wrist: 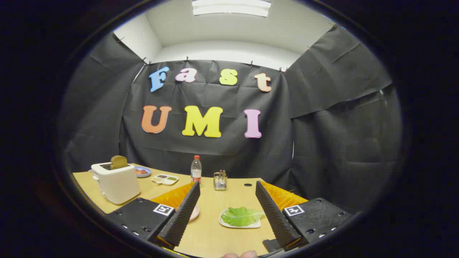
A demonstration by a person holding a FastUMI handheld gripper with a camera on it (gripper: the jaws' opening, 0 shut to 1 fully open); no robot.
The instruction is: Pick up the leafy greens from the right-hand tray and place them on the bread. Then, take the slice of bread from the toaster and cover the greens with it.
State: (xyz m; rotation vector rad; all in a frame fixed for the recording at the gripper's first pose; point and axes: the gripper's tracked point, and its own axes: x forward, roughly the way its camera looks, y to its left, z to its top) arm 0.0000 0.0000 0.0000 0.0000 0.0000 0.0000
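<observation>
- Fingertips of a person's hand (239,254) peek in at the very bottom centre of the frame, nearest my camera.
- Just above them I see the gripper (227,188) with its two fingers spread wide, nothing between the pads, holding nothing.
- Between the fingers, low and slightly right of centre, the leafy greens (241,215) lie on a small white tray (247,225) on the wooden table (208,233); the right finger's inner edge overlaps the leaf's right end in the picture, and I cannot tell whether it touches.
- Beside the left finger, a pale round plate (194,212) shows as a sliver; I cannot make out what lies on it.
- Further up on the left of the frame stands a white toaster (115,182) with a brown slice of bread (118,162) sticking up from its slot.
- Behind the toaster sits a small blue dish (142,171), and right of it a white divided tray (165,179) with dark and green contents.
- At centre, by the black cloth wall, a clear bottle with a red cap (196,169) stands next to a glass holder (220,180) with utensils in it.
</observation>
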